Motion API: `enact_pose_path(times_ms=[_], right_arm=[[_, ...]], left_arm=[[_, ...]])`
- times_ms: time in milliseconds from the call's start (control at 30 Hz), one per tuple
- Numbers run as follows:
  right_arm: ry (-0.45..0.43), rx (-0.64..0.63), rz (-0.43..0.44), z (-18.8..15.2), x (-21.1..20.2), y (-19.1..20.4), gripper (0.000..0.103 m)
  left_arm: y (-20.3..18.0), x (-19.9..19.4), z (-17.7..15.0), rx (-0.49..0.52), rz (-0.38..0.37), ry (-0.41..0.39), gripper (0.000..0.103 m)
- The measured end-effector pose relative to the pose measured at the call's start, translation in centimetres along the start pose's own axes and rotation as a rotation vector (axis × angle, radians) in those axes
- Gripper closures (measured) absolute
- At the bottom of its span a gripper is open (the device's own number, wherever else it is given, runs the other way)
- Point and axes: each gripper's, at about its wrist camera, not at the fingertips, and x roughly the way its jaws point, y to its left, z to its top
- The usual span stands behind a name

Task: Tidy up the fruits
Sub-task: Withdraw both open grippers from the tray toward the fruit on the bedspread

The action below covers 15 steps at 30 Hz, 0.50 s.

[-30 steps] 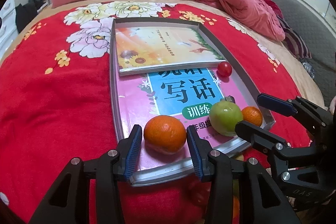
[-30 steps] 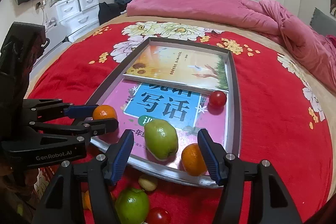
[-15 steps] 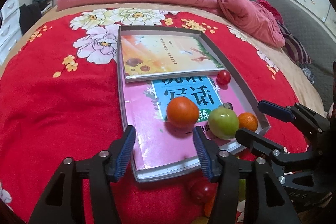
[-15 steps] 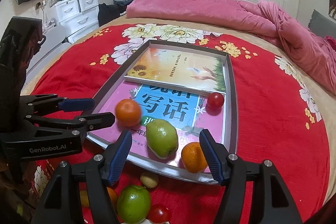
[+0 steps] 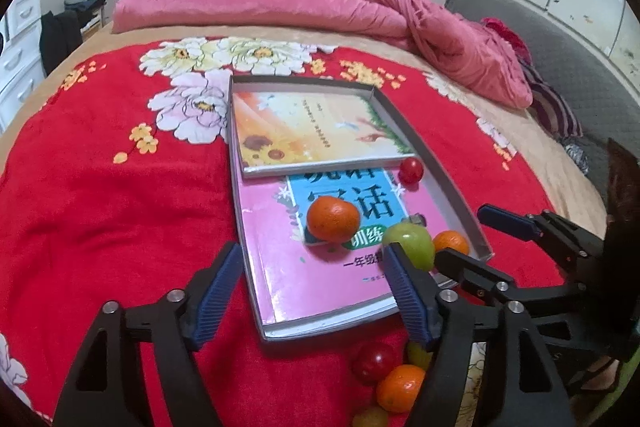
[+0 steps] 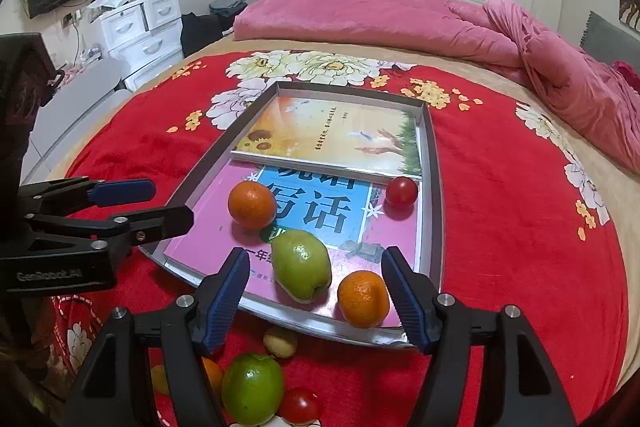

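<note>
Once the left gripper (image 5: pixel 312 291) let go, its blue-padded jaws stood wide apart and empty at the bottom of the left wrist view, drawn back over the near rim of the grey tray (image 5: pixel 452 183). A second earlier those jaws had bracketed the big orange (image 5: pixel 333 219) at the tray's near edge; now that orange sat well inside, on the blue panel of the pink book (image 5: pixel 280 267), in the middle of the frame. I took that to mean one more fruit was delivered.

Compared with half a second before, the orange had hardly shifted, while the gripper had pulled farther back and up.

Inside the tray, the green apple (image 6: pixel 301 265) lay just beside the small orange (image 6: pixel 363 298) near the lower edge, and a cherry tomato (image 6: pixel 401 191) rested against the sunflower book (image 6: pixel 332 139) toward the right wall.

In the right wrist view the right gripper (image 6: pixel 316 297) was also spread open, holding nothing, hovering above the tray's near rim. Below it, on the red blanket (image 6: pixel 500 227) at the bottom of the frame, a second green apple (image 6: pixel 253 389), another tomato (image 6: pixel 300 405) and a small pale fruit (image 6: pixel 280 342) waited outside. By my reckoning the sorting was about half done.
</note>
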Motion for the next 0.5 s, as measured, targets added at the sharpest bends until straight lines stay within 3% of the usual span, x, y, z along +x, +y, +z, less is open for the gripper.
enact_pose_path(times_ms=[500], right_arm=[[-0.039, 0.040, -0.004, 0.5, -1.3, -0.9, 0.028]], left_arm=[[0.4, -1.4, 0.3, -0.015, -0.012, -0.037, 0.027]])
